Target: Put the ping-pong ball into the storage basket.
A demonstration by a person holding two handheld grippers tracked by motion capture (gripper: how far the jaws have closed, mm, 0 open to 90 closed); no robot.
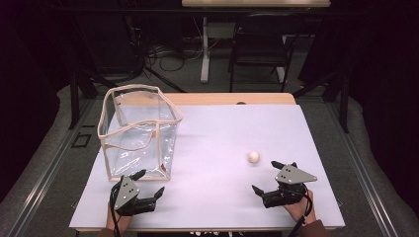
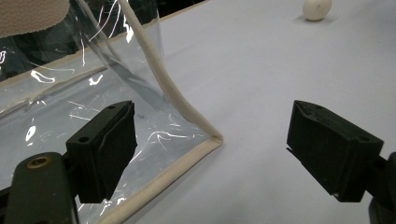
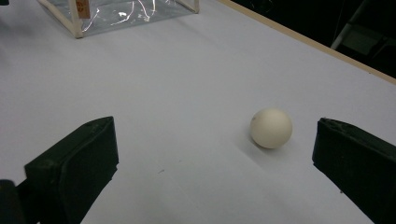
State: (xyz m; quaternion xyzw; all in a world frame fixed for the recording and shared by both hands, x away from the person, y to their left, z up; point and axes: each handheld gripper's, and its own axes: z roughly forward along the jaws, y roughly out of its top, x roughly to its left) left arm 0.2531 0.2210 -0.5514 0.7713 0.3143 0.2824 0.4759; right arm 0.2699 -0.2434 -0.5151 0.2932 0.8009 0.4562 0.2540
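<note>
Ball (image 3: 271,128) lies free — right gripper (image 3: 212,161) gapes, seemingly short.

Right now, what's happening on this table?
A person holds a two-jaw gripper in each hand. The right gripper is open, jaws apart, lined up on a small white ball lying on the table, not touching it. The left gripper is open too, sitting at the near corner of a clear plastic bag with beige trim, which stands open. Nothing is gripped yet.
</note>
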